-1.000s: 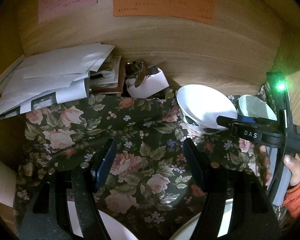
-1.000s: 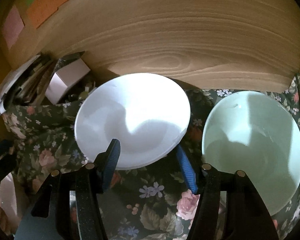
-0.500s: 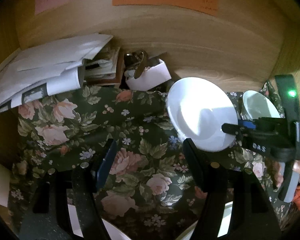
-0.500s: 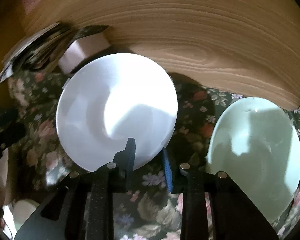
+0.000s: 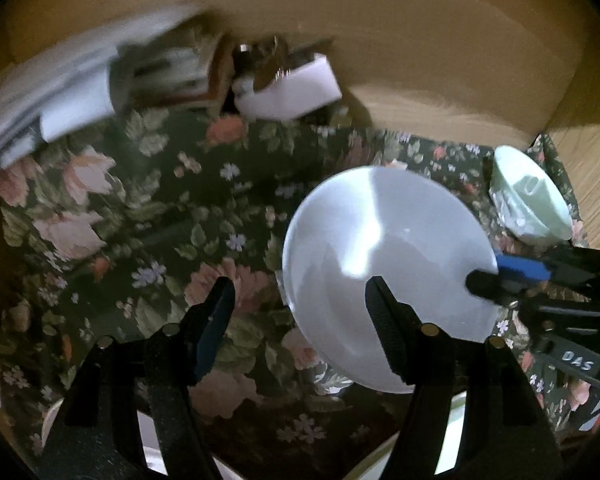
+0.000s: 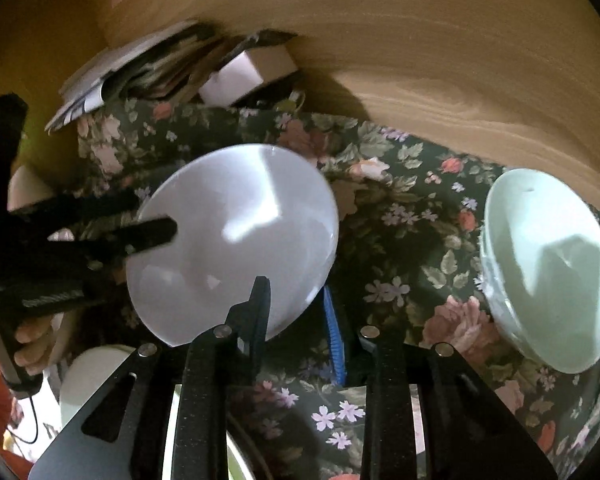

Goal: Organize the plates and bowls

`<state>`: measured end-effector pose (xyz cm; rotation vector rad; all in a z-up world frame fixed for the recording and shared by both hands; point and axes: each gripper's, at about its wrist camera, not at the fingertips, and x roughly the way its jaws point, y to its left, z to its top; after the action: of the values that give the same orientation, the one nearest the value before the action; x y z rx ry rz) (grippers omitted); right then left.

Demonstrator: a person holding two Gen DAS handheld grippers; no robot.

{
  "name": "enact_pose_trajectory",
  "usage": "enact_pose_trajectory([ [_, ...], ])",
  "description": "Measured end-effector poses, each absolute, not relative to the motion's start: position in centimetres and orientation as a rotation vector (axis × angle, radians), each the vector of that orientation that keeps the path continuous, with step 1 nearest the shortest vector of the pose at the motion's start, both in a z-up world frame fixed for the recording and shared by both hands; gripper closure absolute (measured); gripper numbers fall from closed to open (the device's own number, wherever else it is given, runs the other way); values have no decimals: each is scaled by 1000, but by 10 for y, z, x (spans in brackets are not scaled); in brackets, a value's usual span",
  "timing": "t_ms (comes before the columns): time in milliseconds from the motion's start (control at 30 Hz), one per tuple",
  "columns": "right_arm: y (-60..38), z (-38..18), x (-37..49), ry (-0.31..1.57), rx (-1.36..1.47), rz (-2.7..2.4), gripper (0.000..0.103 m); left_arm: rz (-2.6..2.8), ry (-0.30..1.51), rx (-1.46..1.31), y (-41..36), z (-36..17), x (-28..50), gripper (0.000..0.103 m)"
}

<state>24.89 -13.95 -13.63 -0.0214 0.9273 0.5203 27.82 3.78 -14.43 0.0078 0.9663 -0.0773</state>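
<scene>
The right claw (image 6: 296,312) grips the white bowl's (image 6: 232,240) rim (lifted, tilted); the open left claw (image 5: 300,328) waits; nesting comes next.

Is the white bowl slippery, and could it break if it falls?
Probably both. The white bowl looks glossy and stiff like china, so it may slide in the right gripper's hold on just its rim. It hangs tilted over the cloth, so a drop might chip it.

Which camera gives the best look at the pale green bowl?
The right wrist view. There the green bowl fills much of the right side, tilted so you see into its empty inside, standing on the floral cloth. In the left wrist view the same bowl is small and squeezed against the right edge.
</scene>
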Motion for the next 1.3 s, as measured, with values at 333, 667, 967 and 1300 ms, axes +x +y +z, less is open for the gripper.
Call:
enact_pose_trajectory([
  [333, -135, -148, 261, 942, 39, 502, 69, -91, 1079, -36, 37, -166, 295, 65],
  [667, -132, -156, 265, 943, 68, 532, 78, -138, 1082, -34, 30, -173, 303, 82],
  [967, -132, -146, 254, 909, 58, 515, 80, -135, 1045, -25, 31, -164, 291, 83],
  [1300, -137, -118, 236, 840, 44, 512, 80, -155, 962, -34, 31, -134, 266, 83],
])
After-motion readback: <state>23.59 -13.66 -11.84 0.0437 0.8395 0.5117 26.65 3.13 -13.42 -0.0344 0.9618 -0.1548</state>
